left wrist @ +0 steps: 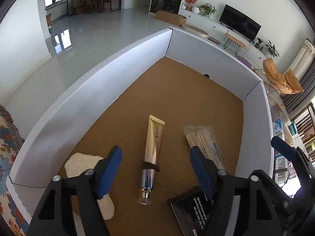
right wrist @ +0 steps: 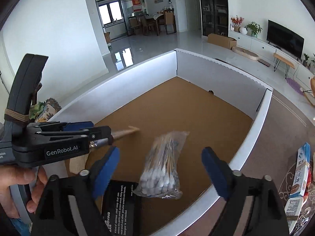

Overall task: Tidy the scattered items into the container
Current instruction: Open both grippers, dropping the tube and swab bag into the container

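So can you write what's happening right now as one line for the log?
left gripper: open over gold tube | right gripper: open over cotton swab bag | white box: also holds cloth, black soap box

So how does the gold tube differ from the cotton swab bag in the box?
The gold tube is one slim, opaque item with a clear cap and a dark band around it; the cotton swab bag is a wider clear pouch of many thin sticks. The tube lies between the left gripper's open fingers; the bag lies beside them. Both lie flat in the cardboard box.
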The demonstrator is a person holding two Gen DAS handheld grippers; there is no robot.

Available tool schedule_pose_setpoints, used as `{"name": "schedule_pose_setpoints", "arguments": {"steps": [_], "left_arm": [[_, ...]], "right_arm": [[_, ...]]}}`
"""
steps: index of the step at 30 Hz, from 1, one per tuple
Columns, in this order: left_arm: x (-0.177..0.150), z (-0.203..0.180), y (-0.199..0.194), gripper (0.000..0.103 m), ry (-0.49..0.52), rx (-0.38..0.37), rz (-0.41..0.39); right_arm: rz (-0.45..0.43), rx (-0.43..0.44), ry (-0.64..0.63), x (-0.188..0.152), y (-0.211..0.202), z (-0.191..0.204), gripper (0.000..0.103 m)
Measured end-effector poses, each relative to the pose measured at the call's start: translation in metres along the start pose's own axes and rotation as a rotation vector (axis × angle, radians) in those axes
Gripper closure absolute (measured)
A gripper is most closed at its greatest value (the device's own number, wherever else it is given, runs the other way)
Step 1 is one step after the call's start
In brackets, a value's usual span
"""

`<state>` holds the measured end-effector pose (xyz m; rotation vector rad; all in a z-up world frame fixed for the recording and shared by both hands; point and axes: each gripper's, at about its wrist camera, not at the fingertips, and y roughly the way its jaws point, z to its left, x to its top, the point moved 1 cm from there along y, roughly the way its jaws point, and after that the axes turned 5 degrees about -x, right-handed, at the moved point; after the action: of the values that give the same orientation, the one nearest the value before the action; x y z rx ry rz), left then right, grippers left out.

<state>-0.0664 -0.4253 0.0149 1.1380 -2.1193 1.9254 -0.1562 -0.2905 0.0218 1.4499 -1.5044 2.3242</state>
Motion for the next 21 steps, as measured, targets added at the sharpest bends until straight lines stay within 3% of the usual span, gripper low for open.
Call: {"name": "schedule_pose_setpoints", "arguments": {"steps": [5, 8, 12, 15, 19, 21], "left_arm": [[-0.009, -0.012, -0.031, 0.017, 0.043, 0.042, -0.132], [-0.026, -0.034, -0.052, 0.017, 0.096, 0.027, -0.200], [-0.060, -0.088, -0.076, 0.017, 0.215, -0.069, -0.237], [-0.093, -0.140, -0.092, 0.016, 0.324, -0.156, -0.238], [-0.148, -0.203, -0.091, 0.010, 0.410, -0.273, -0.175], [-0.173, -0.230, -0.075, 0.009, 0.448, -0.291, -0.134]], "right_arm": [[-0.141, -0.048, 0.048, -0.019, -0.053, -0.024, 0.001], [-0.186, -0.151, 0.029, -0.054, -0.086, -0.044, 0.001], [-0.136, -0.318, 0.045, -0.113, -0.113, -0.085, 0.001], [-0.059, -0.384, 0.119, -0.165, -0.134, -0.131, 0.001], [0.000, -0.502, 0.266, -0.232, -0.176, -0.195, 0.001], [0.030, -0.562, 0.331, -0.261, -0.197, -0.228, 0.001]]}}
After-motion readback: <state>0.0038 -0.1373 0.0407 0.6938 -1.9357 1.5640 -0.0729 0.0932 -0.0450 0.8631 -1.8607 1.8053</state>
